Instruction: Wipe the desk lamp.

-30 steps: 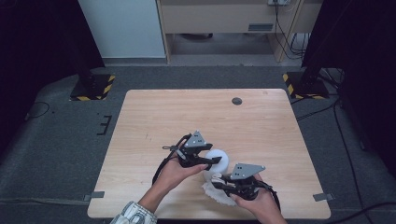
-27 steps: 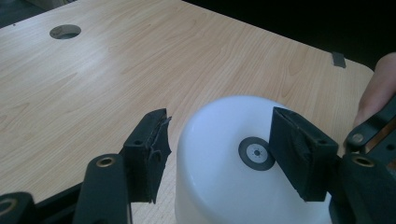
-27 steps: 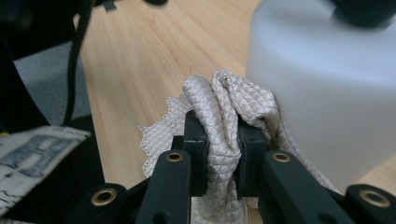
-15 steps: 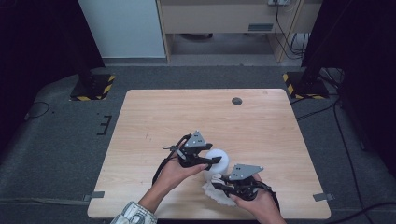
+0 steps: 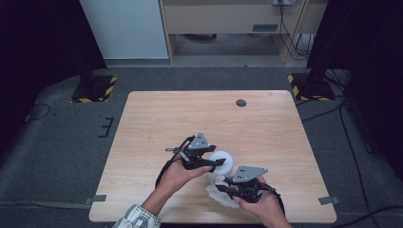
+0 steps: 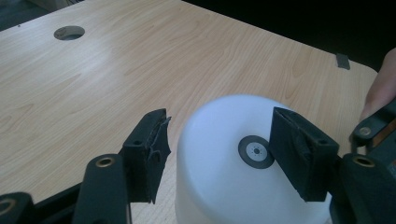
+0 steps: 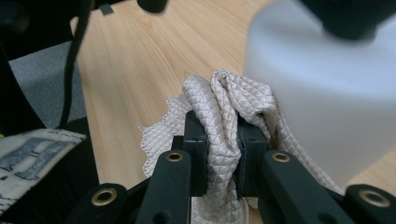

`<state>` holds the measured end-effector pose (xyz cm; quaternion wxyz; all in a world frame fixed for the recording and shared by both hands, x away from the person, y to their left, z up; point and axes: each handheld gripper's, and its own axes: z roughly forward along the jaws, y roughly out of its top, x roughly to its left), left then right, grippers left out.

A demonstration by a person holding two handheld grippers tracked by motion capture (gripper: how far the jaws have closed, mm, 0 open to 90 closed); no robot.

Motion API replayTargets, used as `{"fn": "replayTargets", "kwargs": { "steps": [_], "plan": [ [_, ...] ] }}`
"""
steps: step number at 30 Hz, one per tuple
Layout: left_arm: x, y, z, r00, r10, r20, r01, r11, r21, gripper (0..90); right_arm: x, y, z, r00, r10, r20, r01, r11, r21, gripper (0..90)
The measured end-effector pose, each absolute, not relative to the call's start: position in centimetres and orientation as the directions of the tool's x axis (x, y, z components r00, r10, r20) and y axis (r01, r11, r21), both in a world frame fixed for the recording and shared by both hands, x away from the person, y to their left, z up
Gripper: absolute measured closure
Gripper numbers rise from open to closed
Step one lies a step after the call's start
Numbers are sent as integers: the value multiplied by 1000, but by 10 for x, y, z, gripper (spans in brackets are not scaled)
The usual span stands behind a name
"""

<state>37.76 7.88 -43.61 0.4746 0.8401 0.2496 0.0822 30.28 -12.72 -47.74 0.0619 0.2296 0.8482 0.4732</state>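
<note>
Right gripper point(image 7: 218, 140) is clamped on a bunched quilted cloth point(image 7: 224, 107), with the wad sticking up past the jaw tips and its far side touching the wall of the white cup point(image 7: 327, 93). Left gripper point(image 6: 219, 154) straddles that cup point(image 6: 243, 163): the right jaw overlaps the base, the left jaw shows a visible gap, so I can't tell if it's actually clamped or just bracketing it. In the high view the cup point(image 5: 223, 161) sits near the table's point(image 5: 157, 123) front edge, centre-right, between the left gripper point(image 5: 202, 159) and the right gripper point(image 5: 233, 187), with the cloth point(image 5: 218, 194) trailing onto the wood beside it. The cup looks upside down: the flat base with the small dark disc faces up, the mouth is on the table, and the long axis is roughly vertical. Step in hand, as I read it: wiping the cup's outside while the other hand steadies it. The next move needs the cloth kept pressed on the wall and swept around or up it, and the left hand holding firm so the cup doesn't slide or tip. Watch the loose cloth tail so it doesn't snag under the rim.
</note>
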Motion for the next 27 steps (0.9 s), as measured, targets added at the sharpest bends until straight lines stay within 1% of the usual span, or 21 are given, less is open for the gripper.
{"fn": "replayTargets", "kwargs": {
  "steps": [5,11,13,18,20,23,27],
  "plan": [
    [381,77,-435,856,509,-92,341,-424,839,373,310,-131,-490,-876,467,124,360,459,813,786],
    [386,76,-435,851,516,-96,350,-421,837,367,315,-132,-492,-870,477,122,367,463,807,786],
    [387,76,-436,850,516,-103,355,-419,836,357,314,-132,-488,-871,477,118,360,457,813,785],
    [388,75,-436,849,518,-104,358,-419,834,356,311,-139,-464,-869,481,116,334,397,855,785],
    [388,75,-436,849,518,-107,360,-417,835,356,311,-140,-460,-871,480,109,325,395,859,785],
    [389,75,-436,846,521,-107,361,-415,835,356,313,-139,-464,-872,477,113,329,399,856,786],
    [390,76,-436,847,521,-107,361,-415,835,356,316,-136,-482,-869,481,120,359,442,822,786]
  ]
}}
